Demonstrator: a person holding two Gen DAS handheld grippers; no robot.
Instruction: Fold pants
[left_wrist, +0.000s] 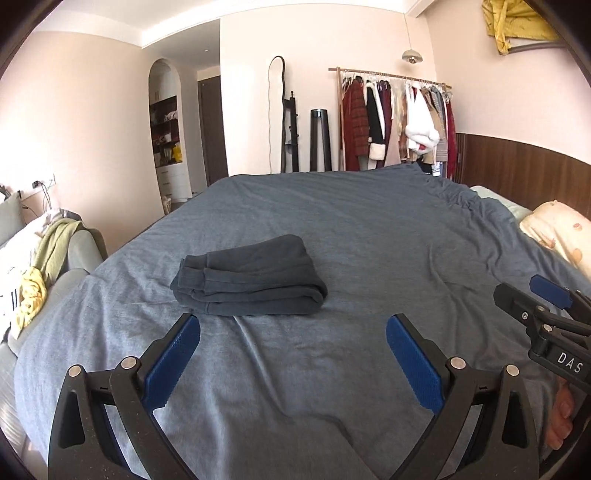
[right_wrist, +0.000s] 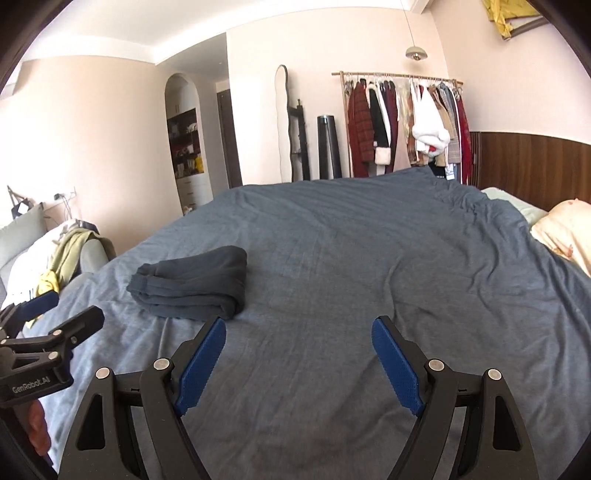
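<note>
Two grippers hang over a bed with their blue-padded jaws spread and nothing between them. The left gripper points at the near edge of the folded pants, which lie just beyond its fingertips without touching them. The right gripper hangs to the right of that bundle; its left finger sits just in front of the bundle's near right corner in the picture, but whether it touches the cloth cannot be told. The pants are dark grey, folded into a compact stack, and rest on the grey-blue bedspread towards the left side of the bed, with the cuffs at the stack's left end. A pale patterned pillow lies at the right edge. Far behind the bed stands a clothes rack against the wall. A couch piled with cloth sits on the left.
</note>
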